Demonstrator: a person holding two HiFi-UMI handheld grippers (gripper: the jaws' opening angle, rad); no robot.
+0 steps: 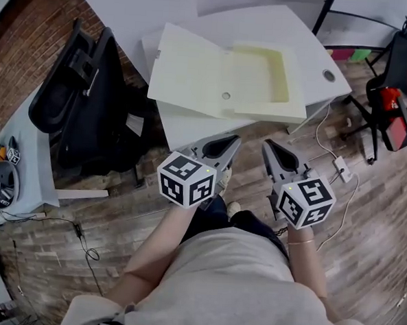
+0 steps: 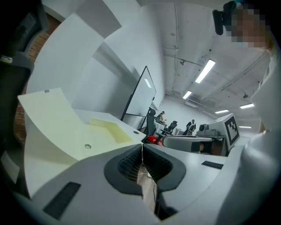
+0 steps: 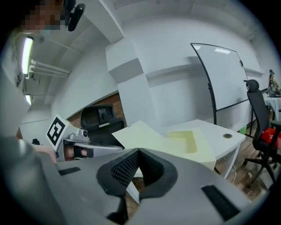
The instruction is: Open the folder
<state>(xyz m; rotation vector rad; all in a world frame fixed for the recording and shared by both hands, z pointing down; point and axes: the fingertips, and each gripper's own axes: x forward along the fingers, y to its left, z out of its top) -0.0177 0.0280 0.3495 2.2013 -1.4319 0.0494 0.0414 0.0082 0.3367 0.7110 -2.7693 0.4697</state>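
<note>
The pale yellow box folder (image 1: 195, 72) lies open on the white desk (image 1: 192, 127), its lid spread flat to the left and its shallow tray (image 1: 264, 73) to the right. Both grippers hang in front of the desk's near edge, apart from the folder. My left gripper (image 1: 236, 138) is shut with nothing between its jaws. My right gripper (image 1: 265, 143) is beside it, also shut and empty. In the left gripper view the left gripper (image 2: 142, 147) points at the folder (image 2: 66, 127). In the right gripper view the right gripper (image 3: 138, 150) points at the folder (image 3: 162, 138).
A black office chair (image 1: 90, 96) stands left of the desk. Another chair with red parts (image 1: 393, 101) is at the right. A power strip and cables (image 1: 341, 167) lie on the brick-pattern floor. A side table (image 1: 36, 148) with small devices is at far left. A whiteboard (image 3: 219, 74) stands behind.
</note>
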